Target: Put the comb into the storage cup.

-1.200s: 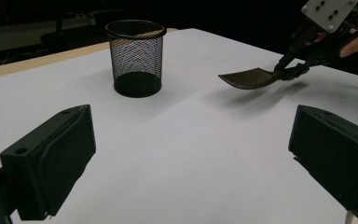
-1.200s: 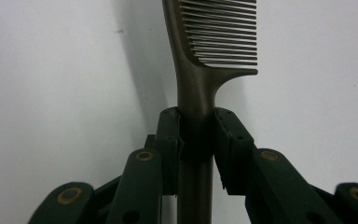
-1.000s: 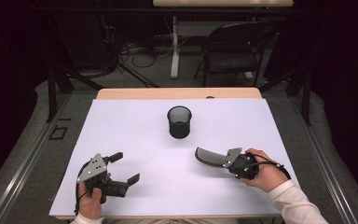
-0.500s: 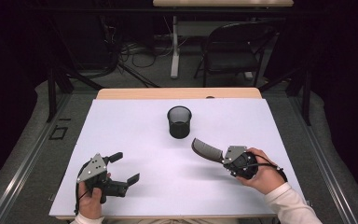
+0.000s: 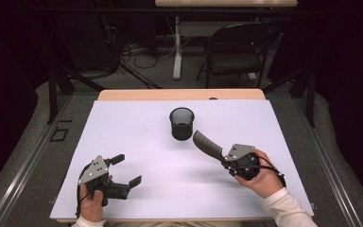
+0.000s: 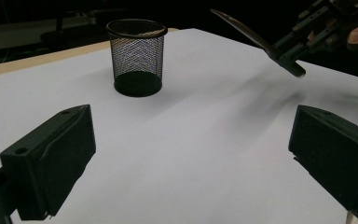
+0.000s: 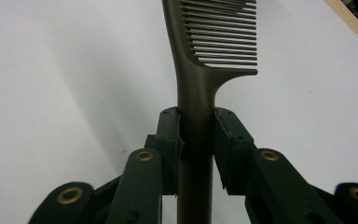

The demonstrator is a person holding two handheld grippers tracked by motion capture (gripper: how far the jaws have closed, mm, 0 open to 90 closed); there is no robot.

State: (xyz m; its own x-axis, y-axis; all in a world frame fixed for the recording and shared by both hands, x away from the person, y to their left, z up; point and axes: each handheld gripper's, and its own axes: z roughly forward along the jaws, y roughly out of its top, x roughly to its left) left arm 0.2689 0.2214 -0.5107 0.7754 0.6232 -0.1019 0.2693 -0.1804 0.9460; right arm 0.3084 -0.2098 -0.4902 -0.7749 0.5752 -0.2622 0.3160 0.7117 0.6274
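A dim room with a dark chair (image 5: 238, 52) and cables behind frames a table (image 5: 137, 123) covered in white. At its near left edge, the left claw (image 5: 125, 171) rests low in the person's hand, its jaws spread wide with nothing between them; in the left gripper view they stand far apart over bare white surface. Toward the middle, farther back, a black mesh cup (image 5: 182, 123) stands upright. Just right of it and nearer, a brown comb (image 5: 207, 144) hangs above the table, tilted with its toothed end toward the cup. The right claw (image 5: 224, 161) is clamped tight on the comb's handle, jaws pressing both sides.
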